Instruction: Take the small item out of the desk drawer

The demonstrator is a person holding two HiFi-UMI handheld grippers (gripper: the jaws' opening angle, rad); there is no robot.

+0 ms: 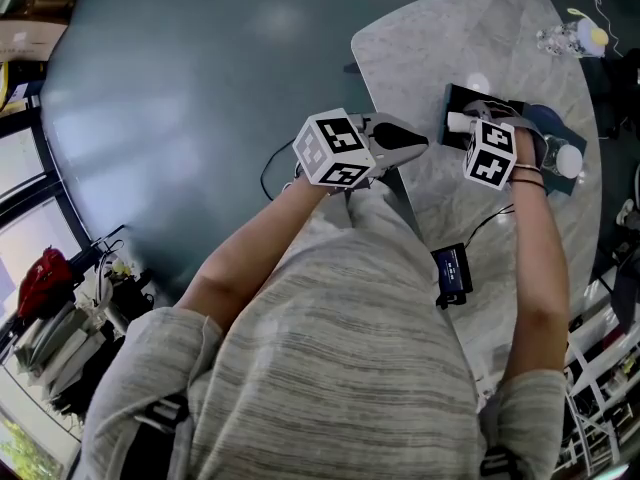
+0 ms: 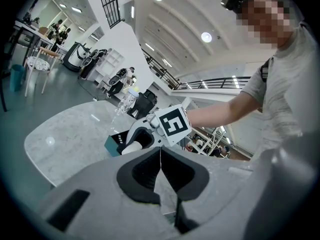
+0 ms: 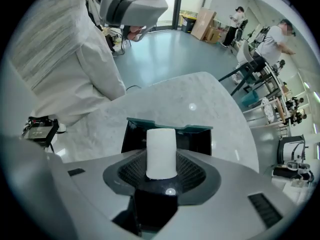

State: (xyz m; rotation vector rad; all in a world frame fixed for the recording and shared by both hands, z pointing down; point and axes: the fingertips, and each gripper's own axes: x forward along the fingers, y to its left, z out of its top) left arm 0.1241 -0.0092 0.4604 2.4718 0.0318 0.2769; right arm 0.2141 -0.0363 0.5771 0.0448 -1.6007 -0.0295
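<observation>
A small white cylinder (image 3: 161, 151) stands upright between the pads of my right gripper (image 3: 161, 171), which is shut on it. It is held just above the open black drawer with a teal front (image 3: 200, 140). In the head view the right gripper (image 1: 457, 123) holds the white item (image 1: 456, 121) over the drawer box (image 1: 462, 96) on the marble table (image 1: 420, 58). My left gripper (image 1: 424, 146) hovers at the table's near edge, left of the drawer, with its jaws closed on nothing (image 2: 160, 156). From the left gripper view I see the white item (image 2: 131, 148) and the teal drawer (image 2: 111, 145).
A black device with a cable (image 1: 452, 268) lies on the table near the person's body and shows again as the device (image 3: 40, 129). A clear toy-like object (image 1: 572, 38) sits at the far table edge. A white round object (image 1: 568, 158) rests beside the drawer box.
</observation>
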